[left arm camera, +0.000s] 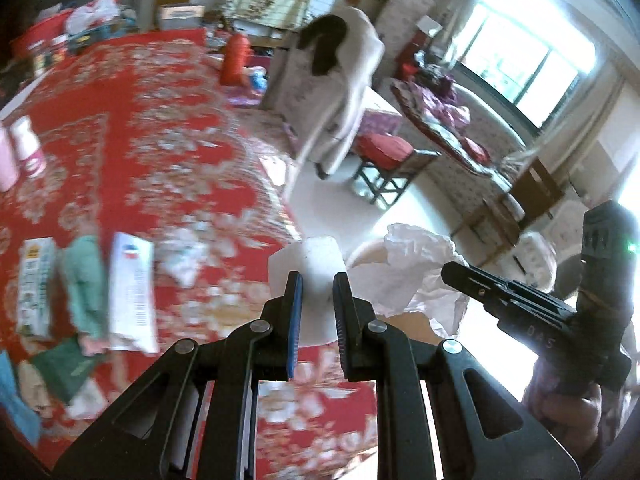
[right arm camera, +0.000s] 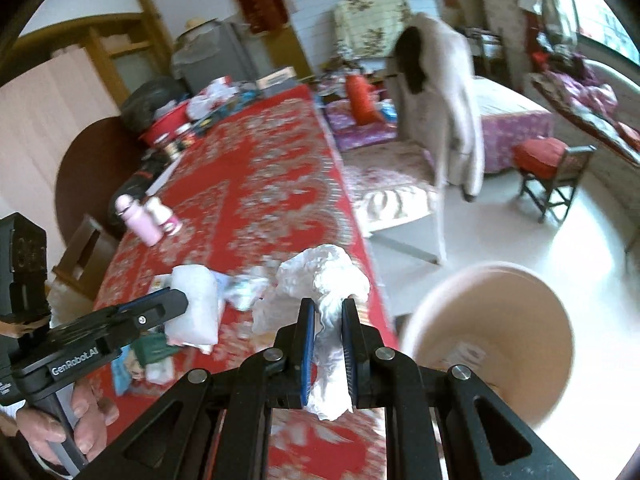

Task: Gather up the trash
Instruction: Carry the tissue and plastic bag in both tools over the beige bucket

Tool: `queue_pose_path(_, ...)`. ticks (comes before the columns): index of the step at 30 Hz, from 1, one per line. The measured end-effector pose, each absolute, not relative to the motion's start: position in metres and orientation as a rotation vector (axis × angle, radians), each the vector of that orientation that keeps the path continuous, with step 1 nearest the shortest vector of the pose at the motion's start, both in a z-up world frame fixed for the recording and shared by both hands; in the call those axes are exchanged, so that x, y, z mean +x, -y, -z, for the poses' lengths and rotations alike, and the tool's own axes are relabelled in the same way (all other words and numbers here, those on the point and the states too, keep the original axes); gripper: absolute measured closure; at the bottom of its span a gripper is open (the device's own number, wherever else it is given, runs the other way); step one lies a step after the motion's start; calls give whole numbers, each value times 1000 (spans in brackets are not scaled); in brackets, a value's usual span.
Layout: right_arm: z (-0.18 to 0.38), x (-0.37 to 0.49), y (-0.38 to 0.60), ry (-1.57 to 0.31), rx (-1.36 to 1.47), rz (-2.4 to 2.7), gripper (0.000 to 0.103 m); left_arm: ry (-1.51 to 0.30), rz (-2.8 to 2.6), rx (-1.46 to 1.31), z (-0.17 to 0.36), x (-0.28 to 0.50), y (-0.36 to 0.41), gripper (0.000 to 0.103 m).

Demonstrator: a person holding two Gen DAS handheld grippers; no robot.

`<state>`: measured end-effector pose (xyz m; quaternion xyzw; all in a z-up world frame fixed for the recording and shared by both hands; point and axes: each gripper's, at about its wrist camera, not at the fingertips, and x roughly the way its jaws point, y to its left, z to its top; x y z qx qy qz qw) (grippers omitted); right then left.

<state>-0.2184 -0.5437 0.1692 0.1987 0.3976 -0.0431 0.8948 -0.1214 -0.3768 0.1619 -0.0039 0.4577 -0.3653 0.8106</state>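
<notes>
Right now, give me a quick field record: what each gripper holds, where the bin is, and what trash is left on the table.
left gripper: shut on a white wad
right gripper: shut on crumpled white paper
bin: beige round container, off the table's edge, to the right of the right gripper, over the floor
table: red floral cloth
left on table: cartons and wrappers, blurred; a pink bottle and a white one farther back
view quality: motion blur in both views

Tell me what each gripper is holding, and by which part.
The left gripper holds a white plastic cup, its jaws closed on the near wall. The right gripper pinches a crumpled white tissue around its narrow middle.
</notes>
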Motion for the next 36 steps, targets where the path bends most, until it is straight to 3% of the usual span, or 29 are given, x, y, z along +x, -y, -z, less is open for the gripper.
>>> queue_pose_path(14, -128, -274, 637, -903, 482, 268, 91, -1084, 867, 40, -114, -151, 480, 90)
queue_pose_path(36, -92, -284, 672, -972, 478, 343, 91, -1142, 861, 101, -74, -155, 527, 90)
